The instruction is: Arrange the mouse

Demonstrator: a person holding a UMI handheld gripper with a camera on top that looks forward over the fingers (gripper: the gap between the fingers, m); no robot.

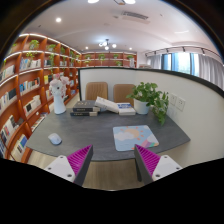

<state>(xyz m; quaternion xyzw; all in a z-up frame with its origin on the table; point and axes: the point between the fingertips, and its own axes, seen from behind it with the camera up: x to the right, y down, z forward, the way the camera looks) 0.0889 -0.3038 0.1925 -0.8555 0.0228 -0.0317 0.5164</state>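
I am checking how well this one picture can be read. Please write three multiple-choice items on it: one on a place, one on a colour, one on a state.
1. Where does the small white computer mouse lie?
A. On the grey table, apart from the mat
B. On the light blue mouse mat
C. On the bookshelf

2. What colour are the pads on the gripper's fingers?
A. Green
B. Magenta
C. Yellow

3. How are the fingers of the gripper?
A. Shut on the mouse
B. Shut on the mat
C. Open, holding nothing

Answers:
1 A: the mouse rests on the grey table, ahead of the left finger, while the light blue mouse mat lies further right.
2 B: both pads show magenta.
3 C: a wide gap stands between the fingers.
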